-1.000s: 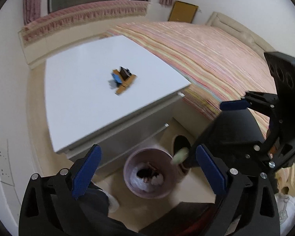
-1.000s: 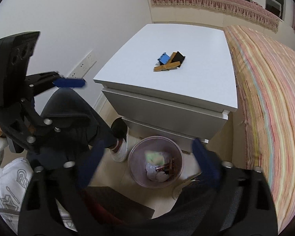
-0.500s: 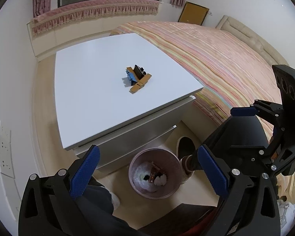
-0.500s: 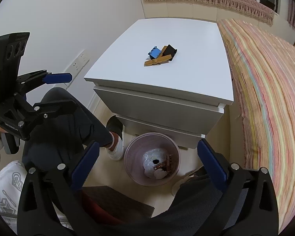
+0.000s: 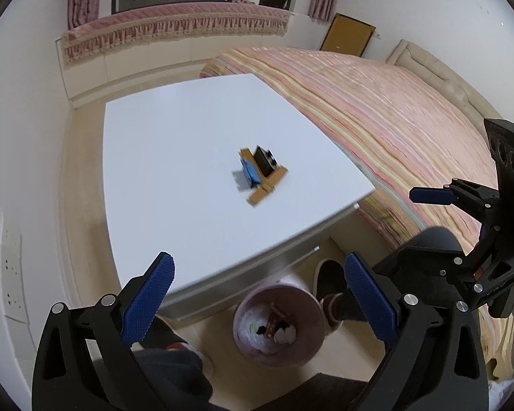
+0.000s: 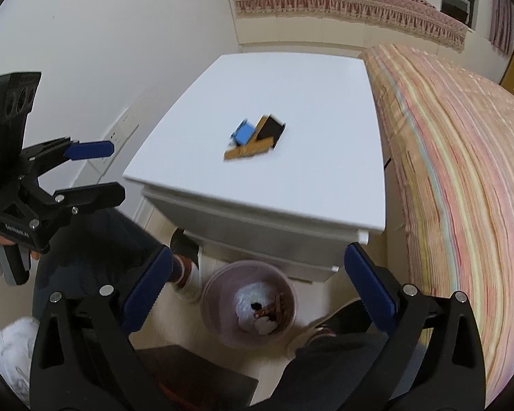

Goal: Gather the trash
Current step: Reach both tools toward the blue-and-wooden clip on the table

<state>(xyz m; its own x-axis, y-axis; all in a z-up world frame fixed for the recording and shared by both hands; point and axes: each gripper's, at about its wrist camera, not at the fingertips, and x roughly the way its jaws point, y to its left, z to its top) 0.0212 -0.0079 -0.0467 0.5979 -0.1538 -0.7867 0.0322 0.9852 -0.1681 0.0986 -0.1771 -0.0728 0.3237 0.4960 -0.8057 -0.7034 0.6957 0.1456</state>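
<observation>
A small pile of trash (image 5: 261,174), blue, black and brown wrappers, lies on the white nightstand top (image 5: 174,171); it also shows in the right wrist view (image 6: 255,137). A pink bin (image 5: 278,325) with trash inside stands on the floor in front of the nightstand, also in the right wrist view (image 6: 249,308). My left gripper (image 5: 258,294) is open and empty above the nightstand's front edge. My right gripper (image 6: 257,289) is open and empty above the bin.
A striped bed (image 5: 394,130) runs along the nightstand's right side. A white wall with sockets (image 5: 12,274) is on the left. The person's legs and shoes (image 6: 188,274) are beside the bin. A cushioned window bench (image 5: 174,24) lies beyond.
Both grippers have risen and moved forward toward the nightstand; the trash pile looks nearer. A pale scrap seen falling at the bin a second ago is gone from the air.
</observation>
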